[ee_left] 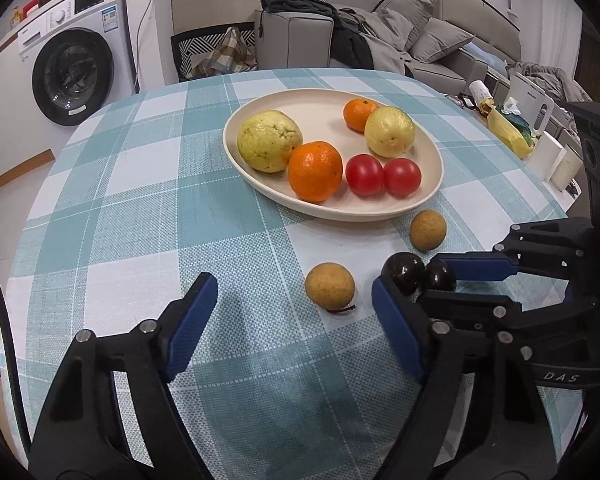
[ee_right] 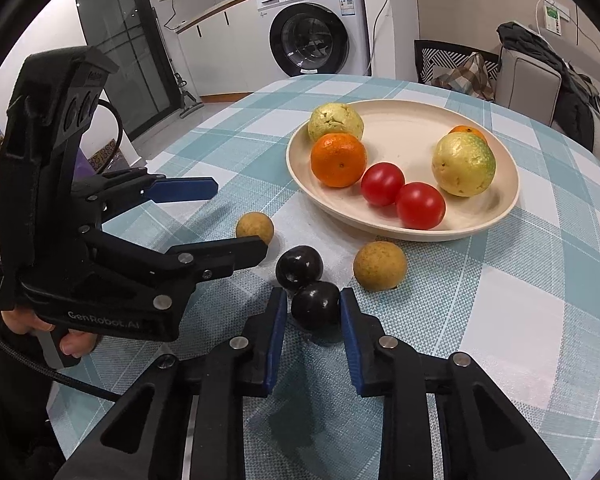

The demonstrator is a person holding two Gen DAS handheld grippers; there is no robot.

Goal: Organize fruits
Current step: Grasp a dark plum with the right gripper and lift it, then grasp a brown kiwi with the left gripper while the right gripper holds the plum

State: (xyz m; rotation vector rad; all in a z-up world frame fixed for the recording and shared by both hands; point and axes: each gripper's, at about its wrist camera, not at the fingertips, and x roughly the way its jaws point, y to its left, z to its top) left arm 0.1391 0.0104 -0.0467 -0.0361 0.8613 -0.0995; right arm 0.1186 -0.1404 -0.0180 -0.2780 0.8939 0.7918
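Low in the frame's centre, the right tongs (ee_right: 314, 312) straddle the nearer dark fruit (ee_right: 315, 311) on the worktop (ee_right: 540, 300), pads beside it but seemingly not yet squeezing, while the left tongs (ee_left: 294, 320) hang wide open and empty.

Both my feeds are bright and sharp, lit evenly from overhead. Soft shadows pool on the tablecloth (ee_left: 140, 208) near the cameras, tomatoes (ee_right: 420, 205) show small glare spots, and fisheye bending darkens every corner.
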